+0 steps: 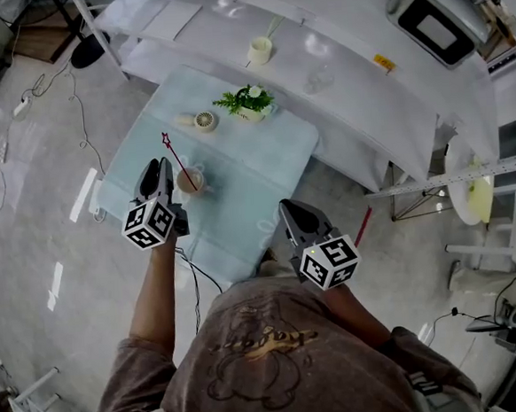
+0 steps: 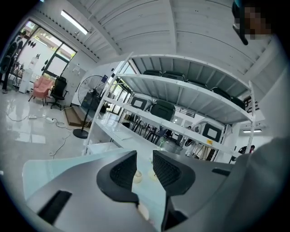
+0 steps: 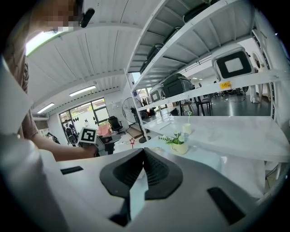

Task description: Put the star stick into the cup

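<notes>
The star stick (image 1: 176, 161) stands leaning in the cup (image 1: 190, 181), just right of the left gripper (image 1: 157, 169), whose jaws are parted and empty, while the right gripper (image 1: 287, 207), jaws closed on nothing, hangs well apart, so the task looks done.

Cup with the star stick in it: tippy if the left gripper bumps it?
Probably yes: the cup looks small and light, and the stick leans far out past its rim, so a nudge may tip it. It might also slide on the smooth-looking table.
</notes>
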A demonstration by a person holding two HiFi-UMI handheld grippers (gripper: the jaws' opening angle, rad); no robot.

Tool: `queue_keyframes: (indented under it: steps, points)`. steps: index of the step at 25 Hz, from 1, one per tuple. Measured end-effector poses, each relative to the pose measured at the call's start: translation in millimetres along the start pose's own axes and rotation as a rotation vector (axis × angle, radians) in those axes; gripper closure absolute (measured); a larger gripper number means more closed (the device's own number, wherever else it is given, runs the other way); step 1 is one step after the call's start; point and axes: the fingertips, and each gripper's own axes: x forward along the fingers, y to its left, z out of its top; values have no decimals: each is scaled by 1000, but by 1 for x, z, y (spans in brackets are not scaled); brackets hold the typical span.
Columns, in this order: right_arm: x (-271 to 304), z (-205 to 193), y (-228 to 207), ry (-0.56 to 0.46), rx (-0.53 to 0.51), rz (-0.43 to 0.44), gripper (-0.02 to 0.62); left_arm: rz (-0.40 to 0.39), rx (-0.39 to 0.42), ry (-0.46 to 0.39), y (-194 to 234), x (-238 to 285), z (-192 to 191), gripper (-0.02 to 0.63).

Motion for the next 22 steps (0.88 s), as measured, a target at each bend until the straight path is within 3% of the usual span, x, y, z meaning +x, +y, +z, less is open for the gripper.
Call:
queue_keyframes:
  steps: [11, 22]
  points:
    - [7, 16, 17, -43, -43, 96, 594, -57, 23, -51, -48, -72, 42, 495]
    - [19, 22, 36, -52, -95, 179, 594, -36, 87, -68, -71, -138, 39, 519]
